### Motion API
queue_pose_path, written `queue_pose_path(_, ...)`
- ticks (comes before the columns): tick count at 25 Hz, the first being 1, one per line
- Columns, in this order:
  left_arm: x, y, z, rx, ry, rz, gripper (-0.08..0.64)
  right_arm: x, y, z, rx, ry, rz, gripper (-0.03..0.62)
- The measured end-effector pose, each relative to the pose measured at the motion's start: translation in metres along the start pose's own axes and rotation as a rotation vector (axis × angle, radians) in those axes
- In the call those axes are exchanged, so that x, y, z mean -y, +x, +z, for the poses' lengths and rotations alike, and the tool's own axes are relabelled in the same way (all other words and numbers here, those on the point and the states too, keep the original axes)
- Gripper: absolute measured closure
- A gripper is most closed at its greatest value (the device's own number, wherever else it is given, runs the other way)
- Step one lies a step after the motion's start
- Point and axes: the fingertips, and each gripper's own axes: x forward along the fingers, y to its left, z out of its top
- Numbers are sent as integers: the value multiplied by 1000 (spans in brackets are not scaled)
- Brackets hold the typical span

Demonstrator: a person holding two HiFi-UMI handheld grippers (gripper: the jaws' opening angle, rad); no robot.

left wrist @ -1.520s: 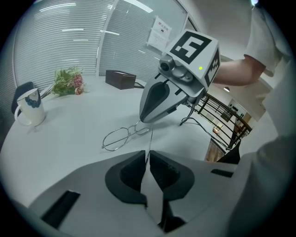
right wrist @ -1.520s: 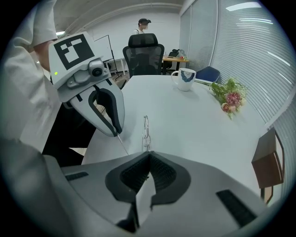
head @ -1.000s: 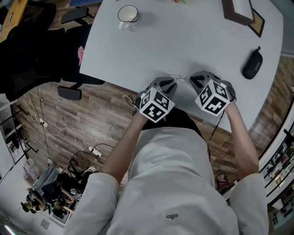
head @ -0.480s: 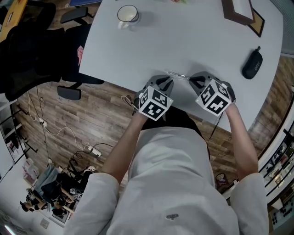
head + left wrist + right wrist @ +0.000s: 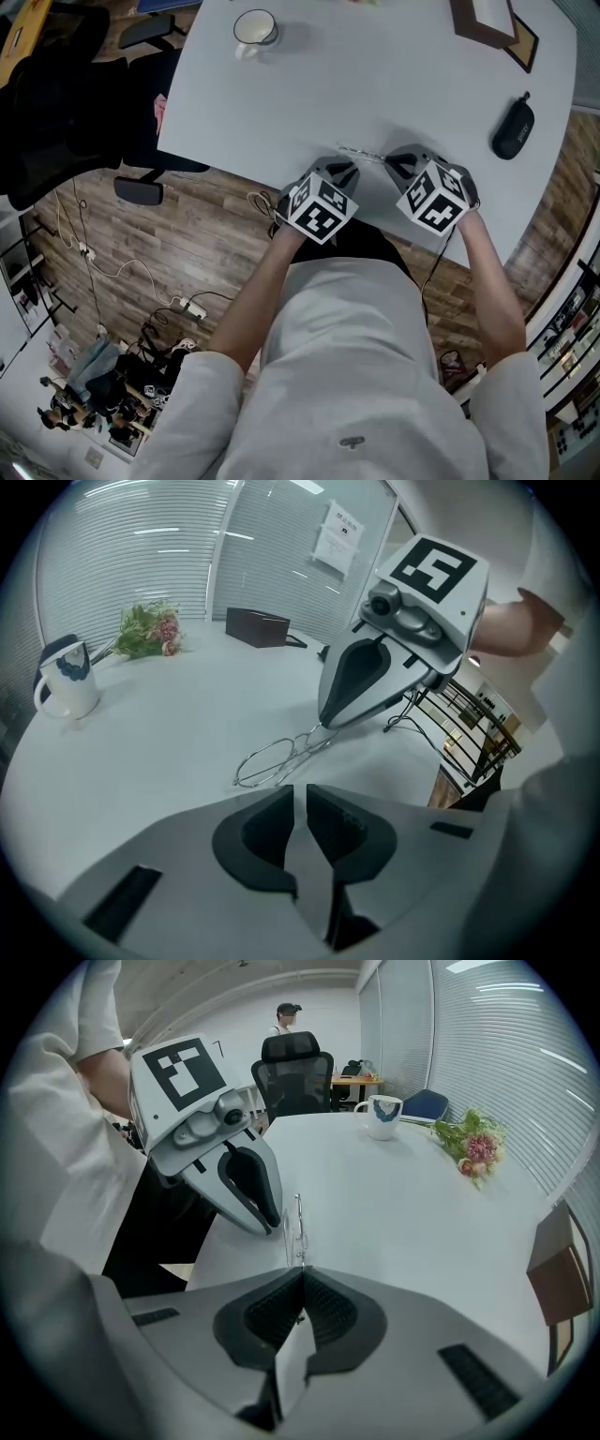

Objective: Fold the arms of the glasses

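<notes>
The left claw (image 5: 300,797), clenched on an arm of the glasses (image 5: 270,763) a moment ago, is now seen released with jaws slightly apart, while the glasses, just ahead of it at the edge of the surface (image 5: 169,733), are held at their far end in the clenched right claw (image 5: 301,1283).

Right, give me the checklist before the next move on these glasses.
1. Right gripper shut on the thin wire-framed glasses: ok.
2. Left gripper free of the frame: ok, jaws slightly apart, nothing between.
3. Glasses over the white table, inside its edge: ok.
4. Both arms folded: cannot tell, wire too thin.
5. White mug and black oval case away from the grippers: ok.
</notes>
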Motion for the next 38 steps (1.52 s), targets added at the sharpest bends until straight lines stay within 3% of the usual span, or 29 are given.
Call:
queue_pose_path(20, -8, 6, 13, 32, -19, 22, 509, -2, -2, -3, -14, -19, 26, 586)
queue_pose_path(30, -13, 0, 7, 5, -11, 23, 509, -3, 13, -13, -69, -46, -18, 586)
queue_pose_path(38, -16, -11, 0, -1, -23, 39, 509, 9, 25, -15, -72, 0, -91, 584)
